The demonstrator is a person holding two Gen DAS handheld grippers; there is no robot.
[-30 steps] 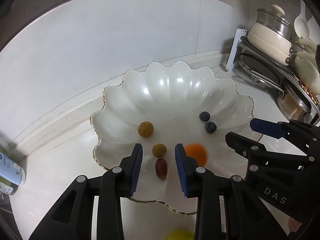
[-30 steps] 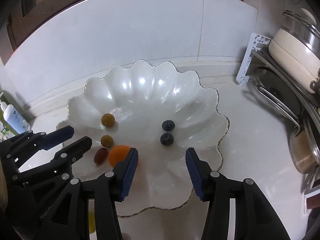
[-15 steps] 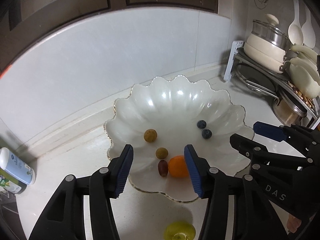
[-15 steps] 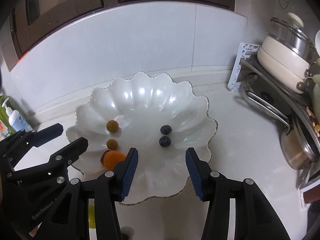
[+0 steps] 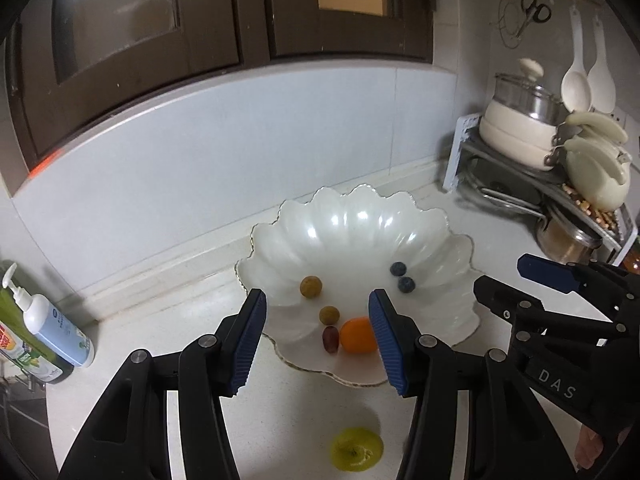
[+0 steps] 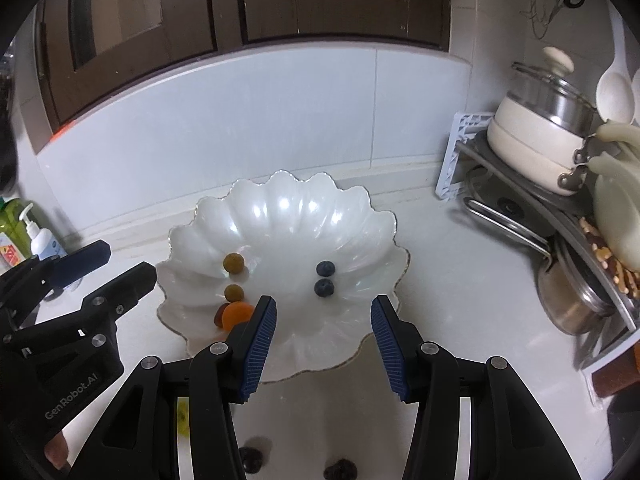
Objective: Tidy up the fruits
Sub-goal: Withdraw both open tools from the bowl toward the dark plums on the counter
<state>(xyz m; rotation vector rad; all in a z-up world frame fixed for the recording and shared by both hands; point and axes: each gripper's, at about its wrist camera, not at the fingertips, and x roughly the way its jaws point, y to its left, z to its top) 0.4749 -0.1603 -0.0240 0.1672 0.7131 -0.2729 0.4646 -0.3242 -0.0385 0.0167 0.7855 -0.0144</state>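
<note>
Pulling back empty, both tongs, left [image 5: 316, 340] and right [image 6: 323, 344], gape; small orange fruit [image 5: 359, 335] now plated, probably green one [image 5: 356, 455] next.

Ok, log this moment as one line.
left gripper: open, empty, jaws just opened | right gripper: open, empty | plate: six fruits | green fruit: on counter

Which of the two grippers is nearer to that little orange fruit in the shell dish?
Left. The left gripper hangs just above the orange fruit, empty. The right gripper hangs farther right, by the blueberries.
</note>
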